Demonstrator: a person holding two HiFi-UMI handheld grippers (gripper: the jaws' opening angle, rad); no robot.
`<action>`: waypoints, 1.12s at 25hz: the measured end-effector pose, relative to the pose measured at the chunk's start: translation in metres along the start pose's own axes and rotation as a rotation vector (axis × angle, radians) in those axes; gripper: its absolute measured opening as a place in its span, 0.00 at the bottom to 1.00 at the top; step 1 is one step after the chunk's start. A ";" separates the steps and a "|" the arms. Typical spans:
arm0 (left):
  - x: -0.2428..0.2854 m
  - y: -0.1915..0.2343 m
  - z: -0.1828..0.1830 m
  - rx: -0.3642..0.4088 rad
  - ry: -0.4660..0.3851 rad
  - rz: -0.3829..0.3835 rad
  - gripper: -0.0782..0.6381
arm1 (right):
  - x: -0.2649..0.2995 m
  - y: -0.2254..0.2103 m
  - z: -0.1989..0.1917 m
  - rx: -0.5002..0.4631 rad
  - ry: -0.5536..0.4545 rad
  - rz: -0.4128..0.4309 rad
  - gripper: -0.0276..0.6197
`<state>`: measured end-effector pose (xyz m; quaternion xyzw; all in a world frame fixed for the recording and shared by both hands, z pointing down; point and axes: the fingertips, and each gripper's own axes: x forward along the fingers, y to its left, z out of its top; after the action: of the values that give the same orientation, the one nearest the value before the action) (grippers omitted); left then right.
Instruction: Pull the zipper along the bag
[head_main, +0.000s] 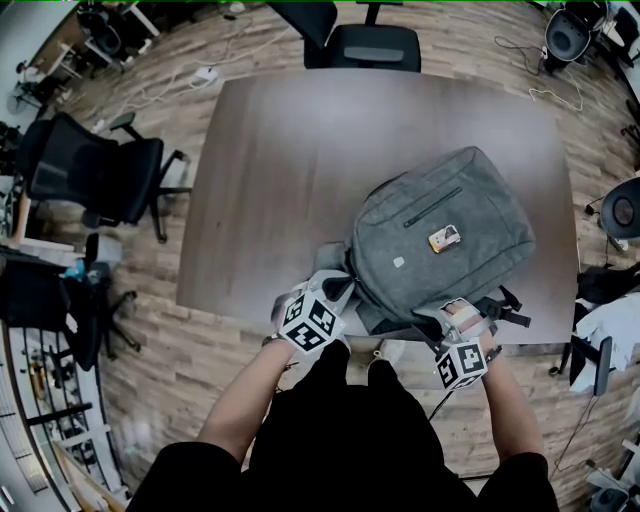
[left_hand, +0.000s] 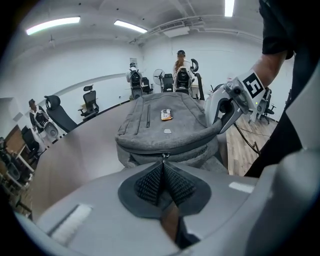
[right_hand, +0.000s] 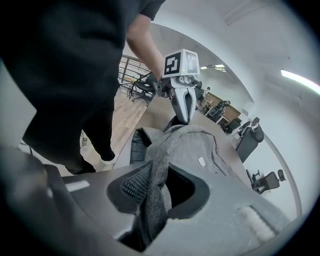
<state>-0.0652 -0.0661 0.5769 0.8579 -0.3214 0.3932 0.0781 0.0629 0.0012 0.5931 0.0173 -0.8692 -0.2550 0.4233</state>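
The grey bag (head_main: 440, 235) lies on the brown bench (head_main: 280, 150), near its front edge. The left hand-held gripper (left_hand: 162, 175) is closed, its pad tips pinching the zipper pull (left_hand: 163, 158) at the bag's near end — the right hand-held gripper (right_hand: 157, 185) clamps a fold of the bag's grey fabric.

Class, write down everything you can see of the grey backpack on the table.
The backpack, grey felt-like fabric, lies front up on the brown table, by its near edge. Its front shows a dark pocket zip, a small pale label and an orange tag. Black straps hang off the table edge. The left gripper is shut on its zipper pull; the right gripper pinches a fold of its edge.
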 end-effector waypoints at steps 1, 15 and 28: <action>0.000 -0.003 0.001 0.002 0.002 -0.006 0.15 | -0.001 0.001 -0.002 -0.002 0.000 0.000 0.16; 0.001 -0.008 0.008 -0.017 -0.016 -0.015 0.15 | -0.001 -0.048 0.061 0.732 -0.193 -0.169 0.39; 0.004 -0.012 0.015 0.040 -0.029 -0.003 0.15 | 0.060 -0.068 0.047 0.894 0.102 -0.087 0.25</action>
<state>-0.0467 -0.0648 0.5705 0.8653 -0.3133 0.3870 0.0568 -0.0231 -0.0525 0.5812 0.2477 -0.8705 0.1289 0.4052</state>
